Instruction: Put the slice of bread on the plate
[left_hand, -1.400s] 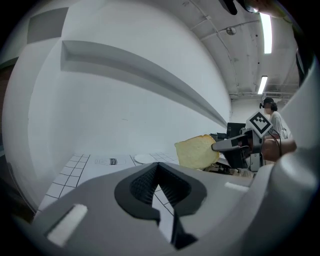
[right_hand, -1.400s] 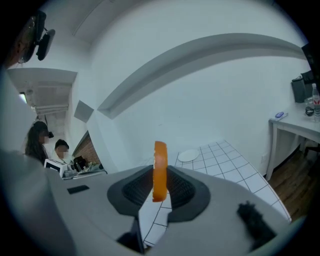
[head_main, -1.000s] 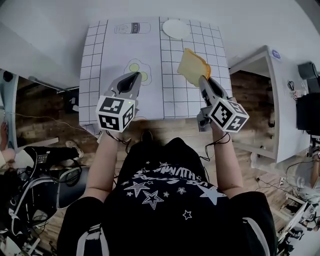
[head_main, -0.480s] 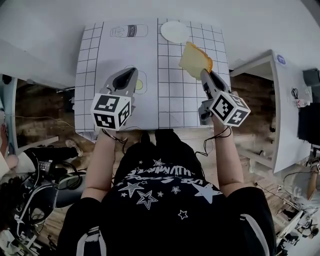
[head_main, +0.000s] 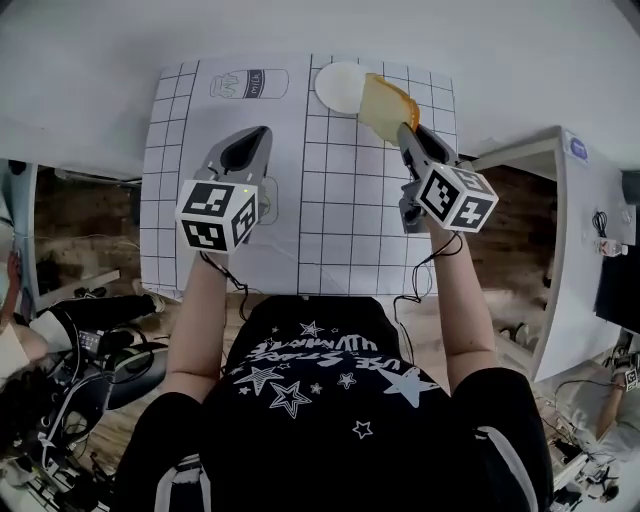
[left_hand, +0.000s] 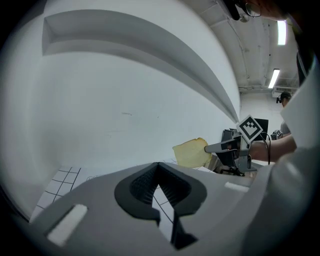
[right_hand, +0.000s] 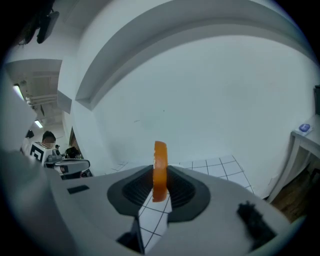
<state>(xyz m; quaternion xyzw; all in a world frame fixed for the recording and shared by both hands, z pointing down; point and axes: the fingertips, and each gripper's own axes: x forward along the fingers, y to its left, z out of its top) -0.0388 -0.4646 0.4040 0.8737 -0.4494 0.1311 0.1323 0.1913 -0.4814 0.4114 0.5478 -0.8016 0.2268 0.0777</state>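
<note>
My right hand-held gripper (head_main: 406, 131) pinching slice of bread (head_main: 385, 104), near plate (head_main: 337, 88), my left hand-held gripper (head_main: 261, 136) pressed together, empty, above gridded surface (head_main: 345, 225)

In the head view, the slice of bread (head_main: 383, 104) covers the right rim of the plate (head_main: 336, 86), so I can't tell whether they touch. It also hides the tips of the right gripper (head_main: 406, 130). Through the right gripper view I get the bread edge-on only, and the print on the bottle drawing (head_main: 249, 83) is too small to read.
</note>
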